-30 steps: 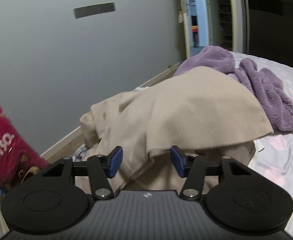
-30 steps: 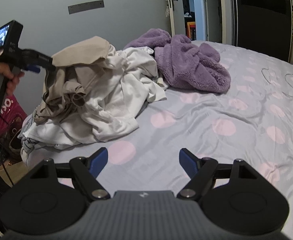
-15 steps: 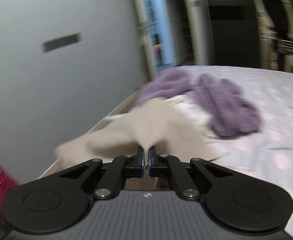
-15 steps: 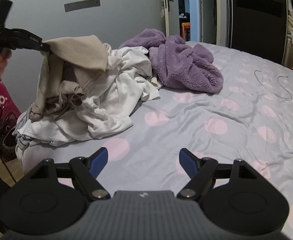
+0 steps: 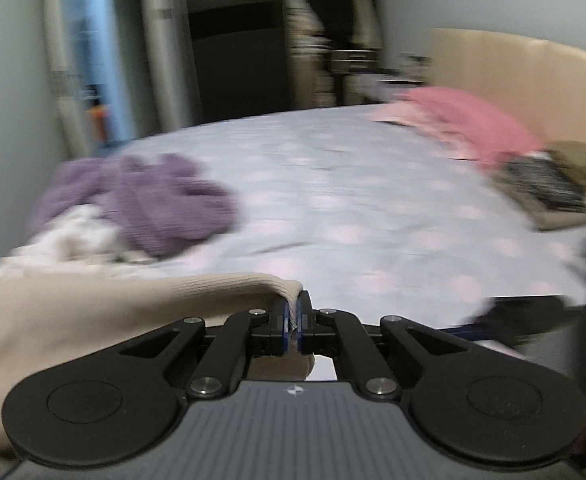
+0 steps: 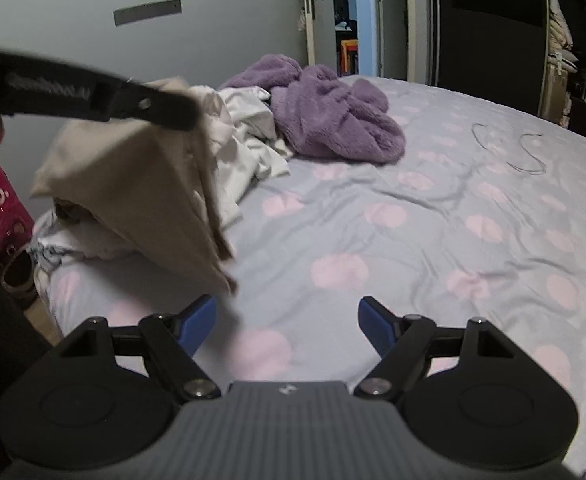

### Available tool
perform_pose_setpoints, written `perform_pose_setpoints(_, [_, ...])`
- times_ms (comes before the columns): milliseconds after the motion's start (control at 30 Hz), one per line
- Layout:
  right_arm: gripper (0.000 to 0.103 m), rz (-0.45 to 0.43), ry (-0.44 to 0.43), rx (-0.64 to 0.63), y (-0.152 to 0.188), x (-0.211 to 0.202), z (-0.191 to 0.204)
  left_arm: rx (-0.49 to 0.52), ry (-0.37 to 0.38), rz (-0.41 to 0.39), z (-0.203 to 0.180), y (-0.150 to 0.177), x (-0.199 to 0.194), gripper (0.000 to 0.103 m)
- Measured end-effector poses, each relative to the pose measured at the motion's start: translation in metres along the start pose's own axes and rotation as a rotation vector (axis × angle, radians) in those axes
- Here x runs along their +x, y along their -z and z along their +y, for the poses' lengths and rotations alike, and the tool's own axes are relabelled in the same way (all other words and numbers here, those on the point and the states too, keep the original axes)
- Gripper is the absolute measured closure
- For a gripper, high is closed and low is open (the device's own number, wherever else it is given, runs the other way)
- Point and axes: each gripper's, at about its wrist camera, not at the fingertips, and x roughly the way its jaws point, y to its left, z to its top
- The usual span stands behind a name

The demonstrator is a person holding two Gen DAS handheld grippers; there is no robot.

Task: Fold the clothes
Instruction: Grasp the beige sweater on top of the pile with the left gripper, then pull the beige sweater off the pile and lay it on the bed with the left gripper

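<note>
At the near-left corner of the bed (image 6: 433, 240), I have the left gripper (image 5: 292, 316) clenched on the ribbed edge of a beige knit garment (image 6: 145, 200). The cloth hangs from the pads above the laundry pile and drapes down to the sheet. The right gripper (image 6: 287, 322) hovers over bare sheet with its jaws wide apart and nothing between them.

Step in hand, as I judge it: pulling one garment out of the pile, before any fold is made. The next move calls for my right gripper to take a second edge or corner of the beige knit, so that I can spread it flat on the clear stretch of sheet.

Count:
- one beige knit garment, held;
- one purple fleece garment (image 6: 333, 116), lying beyond the pile;
- white garments (image 6: 249, 136) in the pile, apparently two or more, though the tangle defeats a firm count;
- two wire hangers (image 6: 509, 148), well apart from the pile;
- one pink garment (image 5: 469, 124) by the headboard (image 5: 533, 68), blurred in the left wrist view.
</note>
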Motion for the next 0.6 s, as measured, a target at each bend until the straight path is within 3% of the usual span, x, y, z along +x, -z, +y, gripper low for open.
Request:
perform_pose_setpoints(67, [0.023, 0.011, 0.018, 0.014, 0.009, -0.008, -0.009, 0.033, 0.102, -0.011, -0.031, -0.003, 0.001, 0.102])
perform_pose_setpoints(133, [0.023, 0.020, 0.025, 0.040, 0.018, -0.014, -0.018, 0.049, 0.156, -0.006, -0.053, -0.005, 0.005, 0.101])
perform_pose_setpoints(233, [0.023, 0.035, 0.040, 0.072, 0.030, -0.020, -0.030, 0.028, 0.205, 0.109, -0.065, 0.004, 0.026, 0.101])
perform_pose_setpoints(300, [0.023, 0.051, 0.050, 0.086, 0.039, -0.021, -0.036, 0.009, 0.202, 0.173, -0.066, 0.018, 0.042, 0.099])
perform_pose_setpoints(367, [0.023, 0.075, 0.063, 0.090, 0.047, -0.020, -0.040, 0.005, 0.173, 0.209, -0.062, 0.032, 0.052, 0.091])
perform_pose_setpoints(433, [0.023, 0.103, 0.073, 0.094, 0.053, -0.018, -0.043, -0.022, 0.174, 0.241, -0.054, 0.044, 0.058, 0.068])
perform_pose_setpoints(467, [0.023, 0.112, 0.075, 0.097, 0.057, -0.017, -0.046, -0.038, 0.171, 0.251, -0.048, 0.050, 0.057, 0.063])
perform_pose_setpoints(600, [0.023, 0.146, 0.092, 0.099, 0.060, -0.008, -0.048, -0.063, 0.097, 0.285, -0.020, 0.069, 0.050, 0.056])
